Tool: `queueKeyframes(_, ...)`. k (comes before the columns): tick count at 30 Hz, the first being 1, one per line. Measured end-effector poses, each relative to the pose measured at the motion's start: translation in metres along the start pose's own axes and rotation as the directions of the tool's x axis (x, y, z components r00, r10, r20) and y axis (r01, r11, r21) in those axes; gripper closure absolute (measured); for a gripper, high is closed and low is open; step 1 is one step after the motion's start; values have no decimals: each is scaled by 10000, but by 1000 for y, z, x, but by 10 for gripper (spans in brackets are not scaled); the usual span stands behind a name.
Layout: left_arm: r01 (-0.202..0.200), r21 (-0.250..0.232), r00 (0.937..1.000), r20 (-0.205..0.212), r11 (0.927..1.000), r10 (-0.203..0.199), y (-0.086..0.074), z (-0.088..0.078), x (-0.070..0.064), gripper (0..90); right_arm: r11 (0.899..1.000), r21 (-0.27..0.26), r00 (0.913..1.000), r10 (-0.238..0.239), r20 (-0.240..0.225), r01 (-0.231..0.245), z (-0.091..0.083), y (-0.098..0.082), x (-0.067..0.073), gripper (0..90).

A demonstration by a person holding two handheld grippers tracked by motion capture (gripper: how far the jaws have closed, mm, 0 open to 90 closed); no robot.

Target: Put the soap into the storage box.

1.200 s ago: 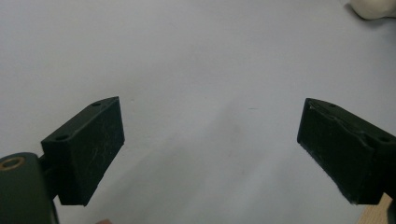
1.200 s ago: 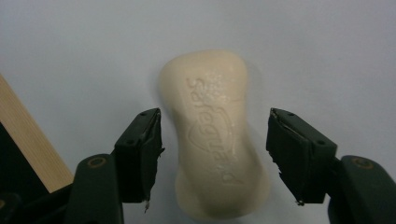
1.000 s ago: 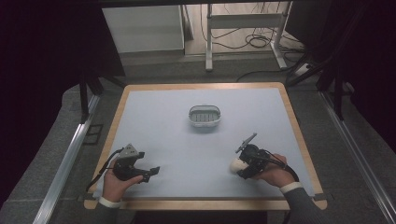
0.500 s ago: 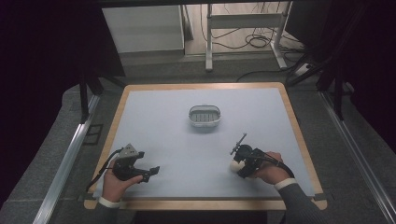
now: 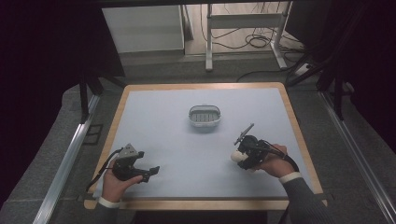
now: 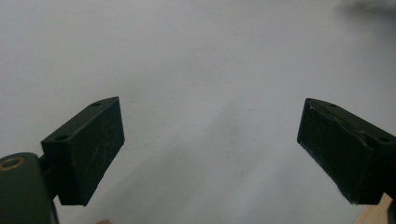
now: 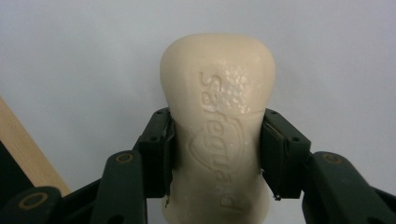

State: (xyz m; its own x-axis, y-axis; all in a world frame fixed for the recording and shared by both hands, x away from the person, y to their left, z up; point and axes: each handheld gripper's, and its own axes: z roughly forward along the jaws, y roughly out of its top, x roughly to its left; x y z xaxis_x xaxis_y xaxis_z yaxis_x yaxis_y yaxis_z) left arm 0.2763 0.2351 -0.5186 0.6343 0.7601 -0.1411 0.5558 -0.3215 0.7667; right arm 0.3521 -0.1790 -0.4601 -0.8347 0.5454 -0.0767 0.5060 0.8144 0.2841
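A cream bar of soap (image 7: 217,126) with an embossed brand mark is clamped between the jaws of my right gripper (image 7: 215,149). From above, that right gripper (image 5: 240,156) holds the pale soap (image 5: 238,157) low over the table's right front. My left gripper (image 5: 152,171) rests near the front left corner. Its jaws stand wide apart in the left gripper view, where the left gripper (image 6: 210,144) has only bare table surface between them. A small grey soap dish (image 5: 204,116) with a slotted floor sits mid-table, well beyond both grippers.
The light blue table top (image 5: 173,140) has a wooden rim (image 5: 205,204) along the front and sides. Metal rails (image 5: 65,163) run along both sides of the table. Desk legs and cables (image 5: 247,42) lie on the floor behind.
My right gripper with the soap has shifted slightly left and toward the front edge. The left gripper has stayed in place.
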Motion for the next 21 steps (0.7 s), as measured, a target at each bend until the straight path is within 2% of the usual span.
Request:
queueKeyframes(4,24,29,10000,-3,10000,-24,-1,0,1,78,9998,-200,9999,29,-103,-31,-1,3,-5,498)
queueKeyframes(21,52,14,10000,47,10000,-52,0,2,-1,78,9987,-514,9999,32,112,-27,-6,15,-17,498)
